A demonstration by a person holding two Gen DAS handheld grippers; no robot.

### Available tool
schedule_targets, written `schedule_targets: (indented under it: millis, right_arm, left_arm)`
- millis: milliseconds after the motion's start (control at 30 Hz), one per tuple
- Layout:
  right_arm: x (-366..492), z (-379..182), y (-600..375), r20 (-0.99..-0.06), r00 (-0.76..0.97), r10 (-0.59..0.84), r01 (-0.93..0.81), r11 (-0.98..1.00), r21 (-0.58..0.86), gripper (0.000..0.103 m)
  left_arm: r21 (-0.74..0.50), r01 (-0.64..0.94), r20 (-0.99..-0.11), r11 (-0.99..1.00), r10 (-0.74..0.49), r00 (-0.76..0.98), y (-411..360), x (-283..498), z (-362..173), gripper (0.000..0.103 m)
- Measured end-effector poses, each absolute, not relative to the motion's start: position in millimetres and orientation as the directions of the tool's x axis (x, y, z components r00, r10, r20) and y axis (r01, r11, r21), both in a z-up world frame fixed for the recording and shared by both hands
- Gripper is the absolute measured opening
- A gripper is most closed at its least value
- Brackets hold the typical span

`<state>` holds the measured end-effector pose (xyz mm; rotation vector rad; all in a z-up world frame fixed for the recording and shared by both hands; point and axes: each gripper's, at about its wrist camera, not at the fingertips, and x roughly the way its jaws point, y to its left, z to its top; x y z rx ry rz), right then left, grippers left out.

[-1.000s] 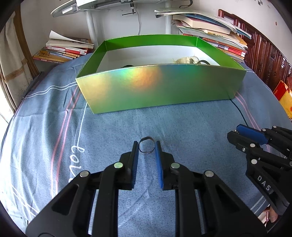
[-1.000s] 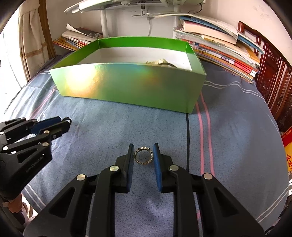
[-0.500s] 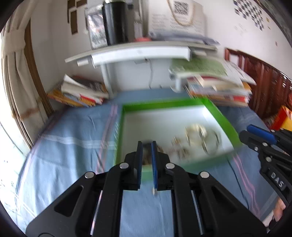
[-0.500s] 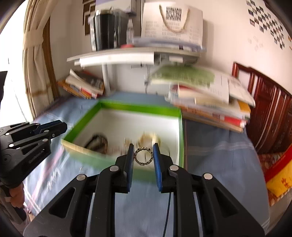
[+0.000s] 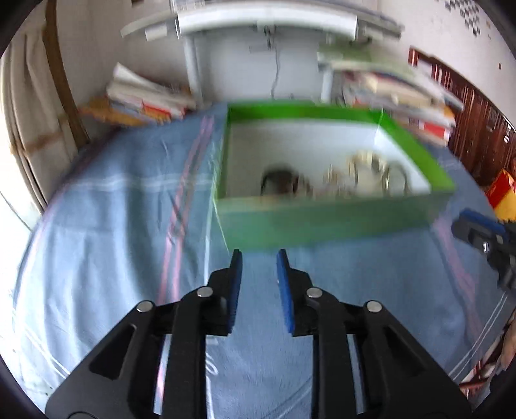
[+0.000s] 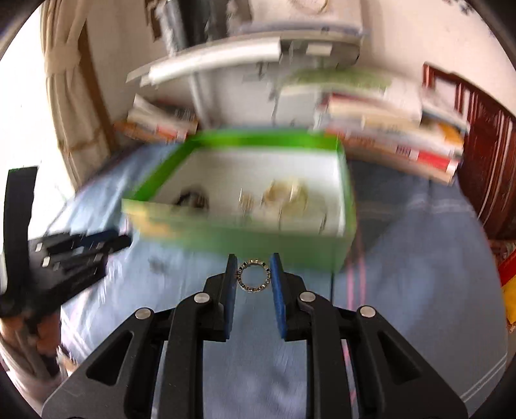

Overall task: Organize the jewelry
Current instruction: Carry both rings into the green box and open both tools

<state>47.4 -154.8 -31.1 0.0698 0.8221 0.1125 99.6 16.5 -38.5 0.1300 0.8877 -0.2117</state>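
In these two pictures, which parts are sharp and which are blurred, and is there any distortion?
Left wrist view: the left gripper is sharp, while the green box, the jewelry inside it and the books are smeared by motion. Right wrist view: the right gripper and the ring it holds are sharp; the box and shelf are blurred. Both views bend straight lines, with dark corners.

This is looking like a lived-in room of a home, likely a bedroom. A blue striped bedsheet [image 5: 106, 232] is covering the soft surface underfoot, with stacks of books [image 6: 393, 135] and magazines [image 5: 145, 103] piling up along the wall. A white desk [image 5: 264, 22] is standing behind them, a tied-back curtain [image 6: 64, 80] is hanging at the window, and carved dark wooden furniture [image 6: 487, 154] is showing at the side.
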Motion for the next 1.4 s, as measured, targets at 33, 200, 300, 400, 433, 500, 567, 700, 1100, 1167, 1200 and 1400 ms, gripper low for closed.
schedule_targets:
  millis: [33, 200, 300, 400, 433, 500, 567, 700, 1100, 1167, 1200, 1400]
  right_arm:
    - [46, -39, -152, -0.739, 0.664, 0.111, -0.067, 0.994, 0.089, 0.021]
    - [44, -60, -146, -0.769, 0.625, 0.133, -0.07, 0.991, 0.114, 0.021]
    - [43, -63, -142, -0.77, 0.623, 0.14, -0.081, 0.99, 0.115, 0.021]
    - [45, -68, -137, -0.776, 0.615, 0.14, -0.088, 0.99, 0.109, 0.021]
    - [46, -70, -138, -0.778, 0.612, 0.141, -0.089, 0.99, 0.11, 0.021]
    - [46, -73, -137, -0.782, 0.607, 0.14, -0.089, 0.99, 0.108, 0.021]
    - [47, -73, -136, -0.783, 0.607, 0.139, -0.088, 0.99, 0.107, 0.021]
    - [48, -73, -137, -0.781, 0.608, 0.142, -0.088, 0.99, 0.111, 0.021]
    - [63, 3, -148, -0.65, 0.754, 0.095, -0.077, 0.995, 0.055, 0.021]
    - [79, 24, -154, -0.617, 0.783, 0.084, -0.06, 0.996, 0.058, 0.021]
    - [90, 33, -157, -0.603, 0.793, 0.084, -0.05, 0.996, 0.072, 0.021]
    - [161, 29, -164, -0.647, 0.76, 0.059, 0.022, 0.993, 0.117, 0.021]
  left_arm:
    - [0.019, 0.232, -0.79, 0.973, -0.127, 0.599, 17, 101, -47, 0.03]
    - [-0.003, 0.269, -0.796, 0.963, -0.165, 0.582, 6, 96, -60, 0.054]
    - [0.026, 0.277, -0.792, 0.961, -0.149, 0.593, -3, 99, -65, 0.055]
    - [0.027, 0.268, -0.804, 0.963, -0.138, 0.578, -6, 107, -73, 0.049]
    - [0.022, 0.271, -0.813, 0.962, -0.141, 0.565, -8, 110, -77, 0.038]
    - [0.011, 0.271, -0.814, 0.962, -0.149, 0.561, -8, 110, -79, 0.027]
    - [0.006, 0.276, -0.815, 0.961, -0.155, 0.558, -9, 110, -79, 0.021]
    - [0.007, 0.274, -0.811, 0.962, -0.155, 0.564, -6, 106, -75, 0.021]
    - [0.041, 0.239, -0.694, 0.97, -0.144, 0.705, -3, 98, 7, 0.021]
    - [0.054, 0.223, -0.655, 0.973, -0.133, 0.744, -7, 107, 28, 0.021]
    - [0.06, 0.216, -0.641, 0.974, -0.128, 0.757, -9, 112, 34, 0.021]
    - [0.077, 0.196, -0.647, 0.978, -0.1, 0.756, -34, 164, 45, 0.021]
